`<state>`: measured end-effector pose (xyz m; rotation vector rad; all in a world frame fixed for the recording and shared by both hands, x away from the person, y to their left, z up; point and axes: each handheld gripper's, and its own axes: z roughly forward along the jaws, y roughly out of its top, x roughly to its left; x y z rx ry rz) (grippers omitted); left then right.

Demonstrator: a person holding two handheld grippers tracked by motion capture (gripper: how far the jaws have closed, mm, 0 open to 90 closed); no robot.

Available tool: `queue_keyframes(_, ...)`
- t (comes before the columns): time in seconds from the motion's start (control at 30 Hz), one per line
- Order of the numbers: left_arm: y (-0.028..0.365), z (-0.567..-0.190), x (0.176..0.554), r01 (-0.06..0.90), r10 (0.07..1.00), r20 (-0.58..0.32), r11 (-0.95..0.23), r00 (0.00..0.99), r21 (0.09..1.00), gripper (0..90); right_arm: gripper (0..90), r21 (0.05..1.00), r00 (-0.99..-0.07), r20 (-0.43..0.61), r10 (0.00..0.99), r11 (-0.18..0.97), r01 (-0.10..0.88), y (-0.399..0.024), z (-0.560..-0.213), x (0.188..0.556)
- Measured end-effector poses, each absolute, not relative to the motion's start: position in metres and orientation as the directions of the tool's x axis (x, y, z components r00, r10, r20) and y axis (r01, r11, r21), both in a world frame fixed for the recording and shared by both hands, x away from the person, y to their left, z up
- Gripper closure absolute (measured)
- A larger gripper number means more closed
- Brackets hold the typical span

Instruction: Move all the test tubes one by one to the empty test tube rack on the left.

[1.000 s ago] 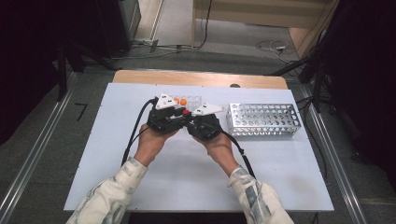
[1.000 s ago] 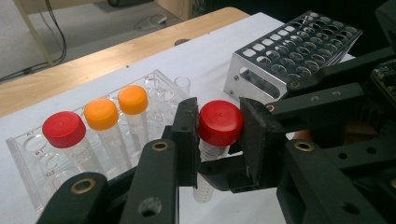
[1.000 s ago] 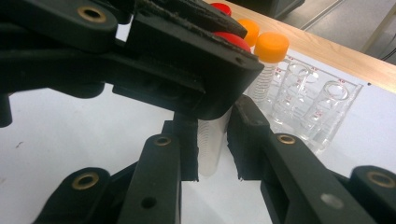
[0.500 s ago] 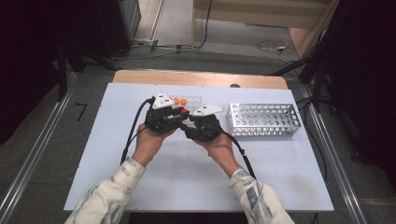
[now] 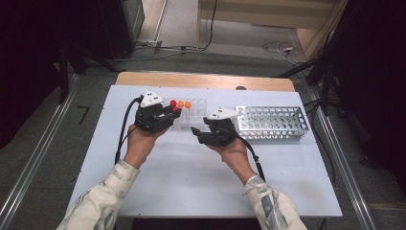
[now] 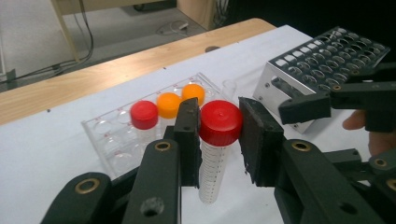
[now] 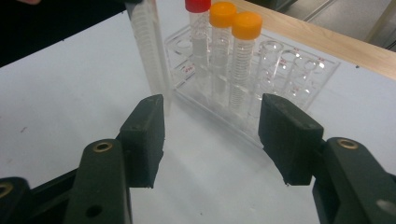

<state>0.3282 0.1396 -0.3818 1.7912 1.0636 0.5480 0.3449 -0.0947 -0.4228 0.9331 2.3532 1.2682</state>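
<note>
A clear tube with a red cap (image 6: 220, 122) hangs upright just above the white counter (image 5: 191, 182), pinched at the cap by the left hand-held gripper (image 6: 217, 135), near the clear rack (image 6: 116, 149) with one red-capped and two orange-capped tubes. The right hand-held gripper (image 7: 212, 133) has just been opening, nothing between its jaws. A metal rack (image 5: 273, 123) stands to the right. Keep the tube vertical, and lower it squarely into a free well.

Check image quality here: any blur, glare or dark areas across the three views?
High view: white table evenly lit, surroundings dark, picture soft. Left gripper view: red-capped tube sharp, near jaws slightly soft. Right gripper view: clear rack shows faint reflections, top-left corner black.
</note>
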Motion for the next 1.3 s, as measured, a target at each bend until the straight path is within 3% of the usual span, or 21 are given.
queue_keyframes(0.23, 0.154, -0.375, 0.33, 0.426, 0.869, -0.073, -0.166, 0.49, 0.889, 70.2, 30.2, 0.82, -0.722, 0.042, 0.691, 0.389, 0.42, -0.104, -0.427, 0.345)
queue_keyframes(1.3, 0.176, -0.356, 0.36, 0.435, 0.916, -0.075, -0.114, 0.394, 0.893, 70.3, 28.6, 0.81, -0.692, 0.065, 0.719, 0.366, 0.458, -0.134, -0.436, 0.342)
